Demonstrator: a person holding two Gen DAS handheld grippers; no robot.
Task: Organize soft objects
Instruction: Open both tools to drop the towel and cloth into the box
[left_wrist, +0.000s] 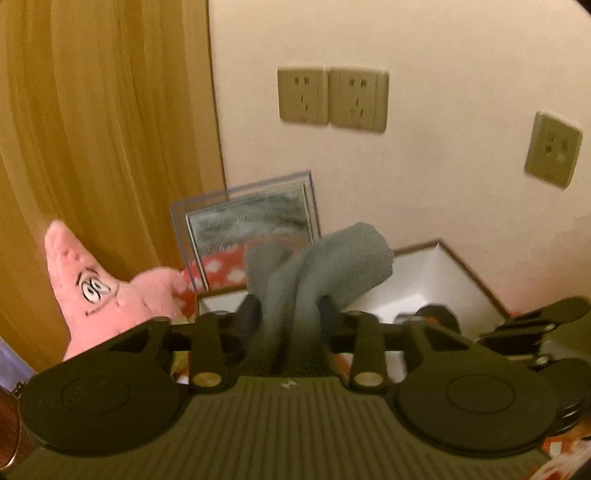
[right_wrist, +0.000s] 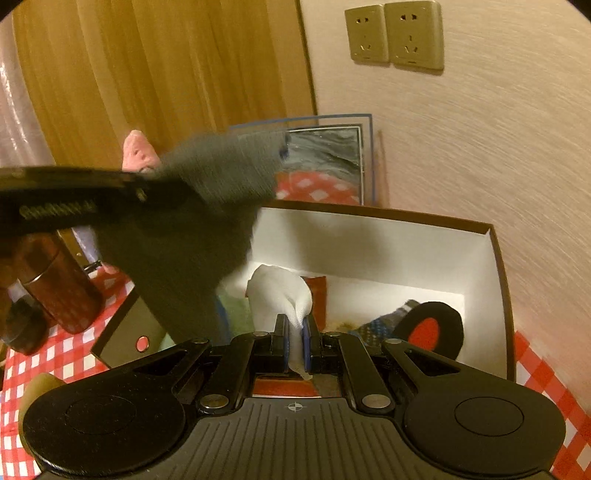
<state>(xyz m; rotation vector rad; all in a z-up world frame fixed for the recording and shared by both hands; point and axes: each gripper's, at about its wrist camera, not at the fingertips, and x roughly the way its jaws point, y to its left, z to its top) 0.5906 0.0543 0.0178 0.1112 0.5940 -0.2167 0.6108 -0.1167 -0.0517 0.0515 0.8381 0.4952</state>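
My left gripper (left_wrist: 290, 314) is shut on a grey towel (left_wrist: 325, 266), which bunches above its fingers and hangs below them. In the right wrist view the same grey towel (right_wrist: 192, 229) hangs, blurred, over the left end of the open white box (right_wrist: 495, 251). My right gripper (right_wrist: 294, 341) is shut on a white cloth (right_wrist: 280, 295) over the inside of the box. A pink star plush (left_wrist: 99, 291) stands at the left, beside the curtain. A black and red soft item (right_wrist: 430, 328) and a checked cloth (right_wrist: 384, 323) lie in the box.
A framed picture (left_wrist: 251, 229) leans against the wall behind the box. Wall sockets (left_wrist: 332, 98) are above. A dark red bottle (right_wrist: 62, 288) stands on the red checked tablecloth (right_wrist: 62, 354) at the left. An orange curtain (left_wrist: 110, 129) hangs at the back left.
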